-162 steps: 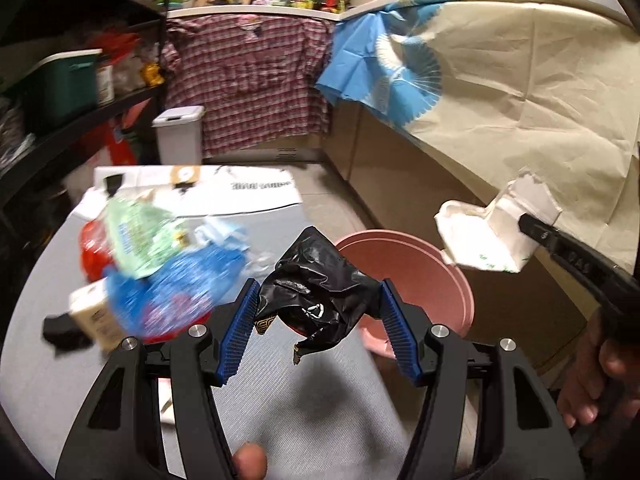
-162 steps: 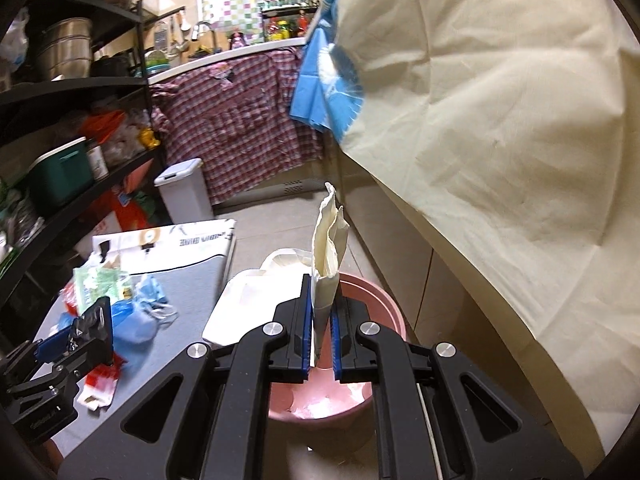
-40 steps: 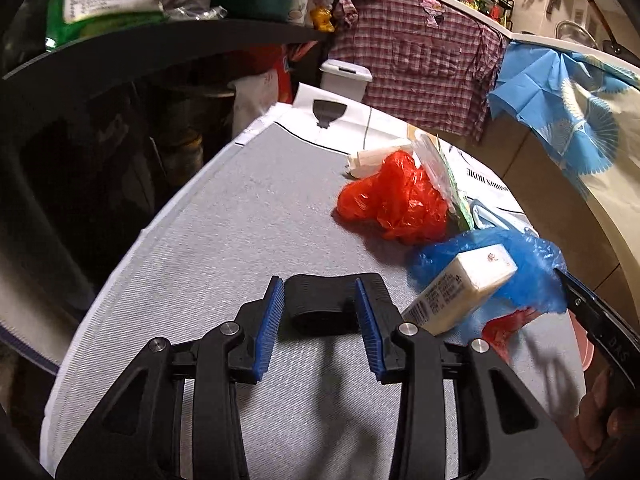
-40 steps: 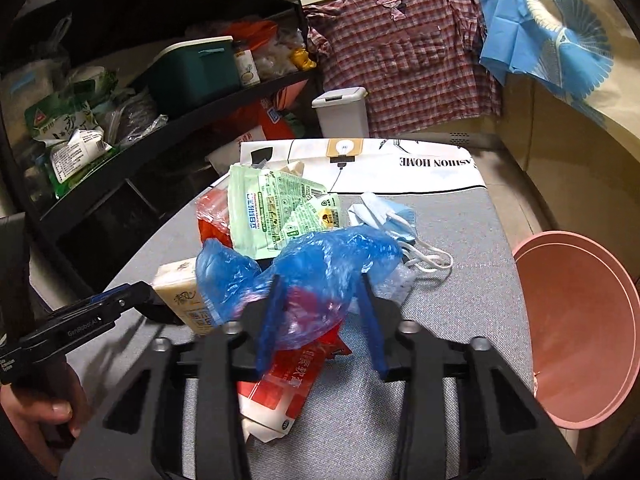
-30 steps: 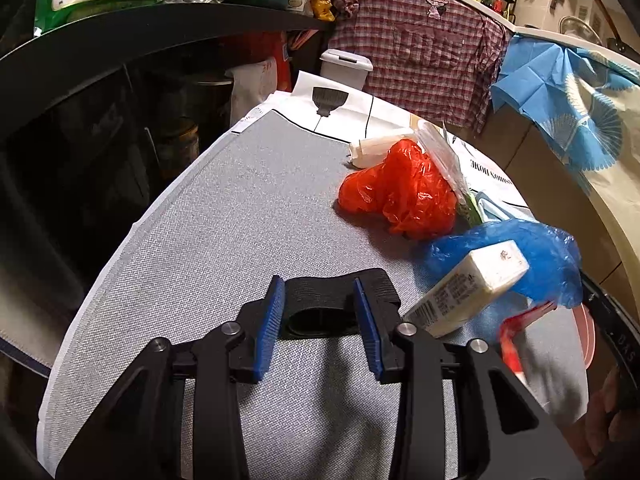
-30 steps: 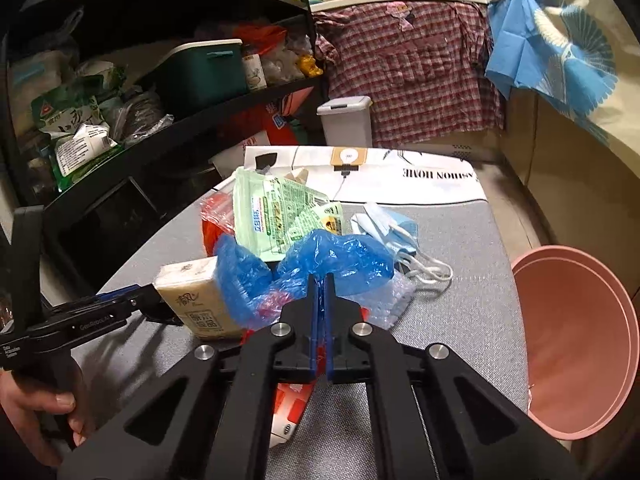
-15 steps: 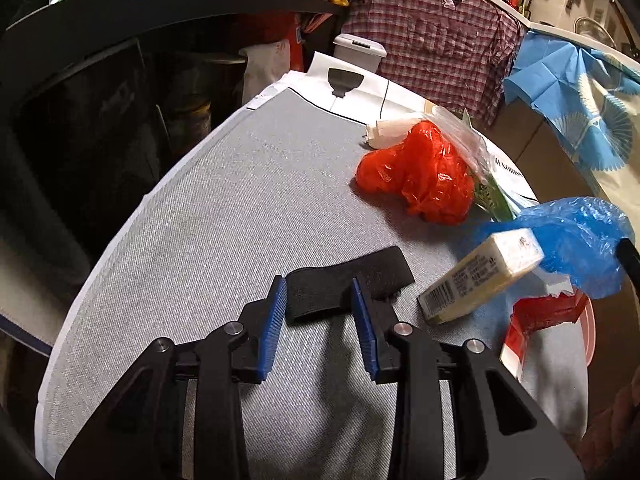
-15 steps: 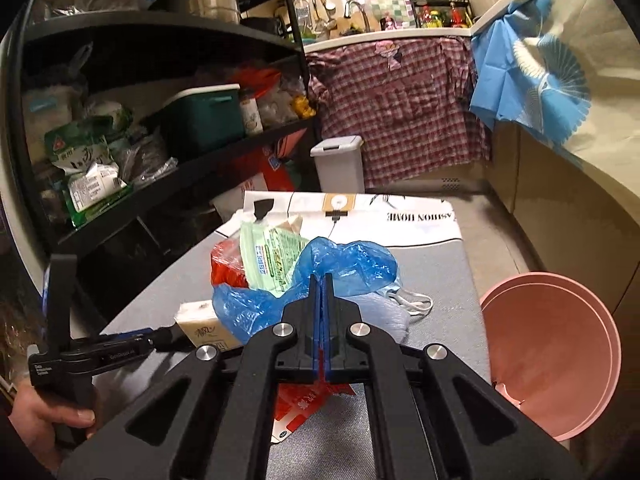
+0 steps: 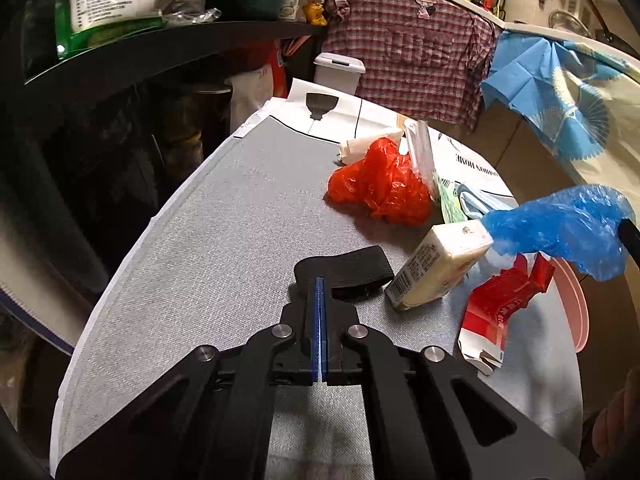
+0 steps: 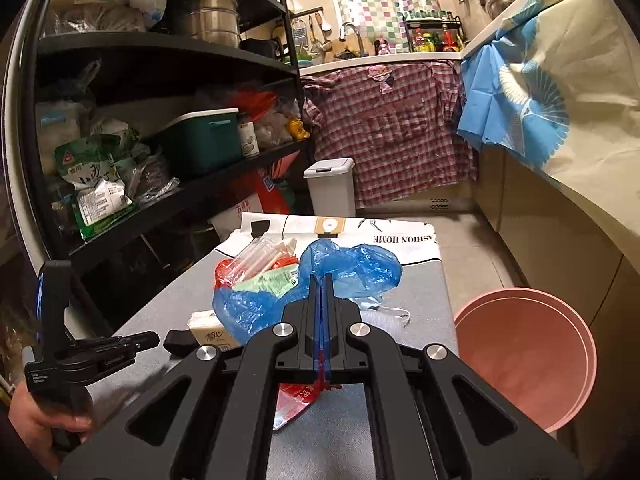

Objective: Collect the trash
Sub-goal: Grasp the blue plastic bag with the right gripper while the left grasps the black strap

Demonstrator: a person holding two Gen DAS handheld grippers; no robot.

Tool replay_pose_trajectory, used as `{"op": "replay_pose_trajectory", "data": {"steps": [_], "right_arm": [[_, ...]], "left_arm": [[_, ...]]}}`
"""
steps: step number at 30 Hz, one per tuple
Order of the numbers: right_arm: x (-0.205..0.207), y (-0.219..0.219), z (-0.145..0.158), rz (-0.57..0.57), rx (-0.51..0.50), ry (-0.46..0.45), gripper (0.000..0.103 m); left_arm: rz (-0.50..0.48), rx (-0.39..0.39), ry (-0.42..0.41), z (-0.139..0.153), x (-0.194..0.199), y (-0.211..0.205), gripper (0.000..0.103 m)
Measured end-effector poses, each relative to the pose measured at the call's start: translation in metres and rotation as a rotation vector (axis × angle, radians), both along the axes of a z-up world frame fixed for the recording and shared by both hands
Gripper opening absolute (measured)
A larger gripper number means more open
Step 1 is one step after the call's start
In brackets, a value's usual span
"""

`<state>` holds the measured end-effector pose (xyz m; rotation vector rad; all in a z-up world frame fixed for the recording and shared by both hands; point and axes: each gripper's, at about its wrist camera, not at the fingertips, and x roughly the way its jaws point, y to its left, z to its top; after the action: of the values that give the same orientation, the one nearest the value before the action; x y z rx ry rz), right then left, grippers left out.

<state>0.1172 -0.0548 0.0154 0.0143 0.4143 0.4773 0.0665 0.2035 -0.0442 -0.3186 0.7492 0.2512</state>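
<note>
My left gripper point(image 9: 319, 282) is shut on a flat black band point(image 9: 352, 270) lying on the grey table point(image 9: 224, 248). My right gripper point(image 10: 322, 280) is shut on a blue plastic bag point(image 10: 348, 268) and holds it lifted above the pile; the bag also hangs at the right of the left wrist view point(image 9: 560, 232). Beside the band lie a cream tissue pack point(image 9: 436, 268), a red carton point(image 9: 500, 308) and a red plastic bag point(image 9: 380, 188). A pink bin point(image 10: 524, 352) stands on the floor right of the table.
A green wrapper point(image 10: 272, 280), a clear packet point(image 10: 256, 256) and a face mask point(image 10: 384, 312) lie in the pile. Black shelves point(image 10: 160, 128) with goods run along the left. A white lidded bin point(image 10: 330, 188) and a counter draped with cloth point(image 10: 560, 128) stand beyond.
My left gripper has closed fully onto the black band. My right gripper has lifted the blue bag higher off the pile, uncovering the tissue pack and red carton.
</note>
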Motion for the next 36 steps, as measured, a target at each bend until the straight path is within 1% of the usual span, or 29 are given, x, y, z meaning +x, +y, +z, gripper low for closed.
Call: {"op": "replay_pose_trajectory", "data": {"steps": [2,4,6,10,13,15,17,18,19,20,21,23,26,29,32,36], "right_arm": [[-0.005,-0.003,0.004,-0.006,0.003,-0.010,0.001],[-0.010,-0.005,0.007,-0.008,0.002,-0.020,0.001],[-0.012,-0.006,0.009,-0.009,-0.004,-0.025,0.001],[-0.014,-0.009,0.009,-0.012,-0.009,-0.030,0.001],[-0.014,-0.010,0.008,-0.014,-0.019,-0.031,0.001],[-0.013,-0.012,0.007,-0.016,-0.023,-0.029,0.001],[-0.011,-0.013,0.005,-0.020,-0.033,-0.031,0.001],[-0.010,-0.013,0.004,-0.022,-0.036,-0.031,0.001],[-0.008,-0.014,0.003,-0.025,-0.039,-0.029,0.001],[-0.007,-0.014,0.002,-0.027,-0.040,-0.028,0.001],[-0.006,-0.014,0.001,-0.030,-0.042,-0.025,0.001],[-0.004,-0.014,0.000,-0.036,-0.043,-0.021,0.001],[-0.003,-0.015,0.000,-0.037,-0.044,-0.021,0.001],[-0.005,-0.016,0.001,-0.035,-0.049,-0.031,0.001],[-0.010,-0.017,0.004,-0.039,-0.045,-0.038,0.001],[-0.018,-0.020,0.010,-0.047,-0.037,-0.049,0.001]], "left_arm": [[0.023,-0.020,-0.002,-0.001,-0.002,0.006,0.005],[0.039,-0.065,-0.014,-0.002,-0.004,0.013,0.026],[0.057,-0.088,-0.022,-0.004,-0.004,0.018,0.028],[0.074,-0.127,-0.030,-0.007,0.003,0.021,0.029],[0.069,-0.147,-0.010,-0.015,0.015,0.019,0.029],[0.063,-0.152,0.006,-0.020,0.020,0.018,0.029],[0.058,-0.140,0.029,-0.023,0.026,0.015,0.029],[0.054,-0.142,0.033,-0.024,0.027,0.015,0.027],[0.049,-0.150,0.031,-0.025,0.028,0.015,0.021],[0.047,-0.149,0.029,-0.023,0.028,0.015,0.020],[0.043,-0.142,0.024,-0.021,0.028,0.015,0.015],[0.034,-0.107,0.012,-0.015,0.026,0.011,0.011],[0.034,-0.037,-0.011,-0.002,0.020,0.005,0.010],[0.041,0.002,-0.041,0.012,0.010,0.002,0.010],[0.049,0.019,-0.071,0.024,0.001,0.003,0.010],[0.054,0.017,-0.093,0.034,-0.012,0.003,0.010]]}}
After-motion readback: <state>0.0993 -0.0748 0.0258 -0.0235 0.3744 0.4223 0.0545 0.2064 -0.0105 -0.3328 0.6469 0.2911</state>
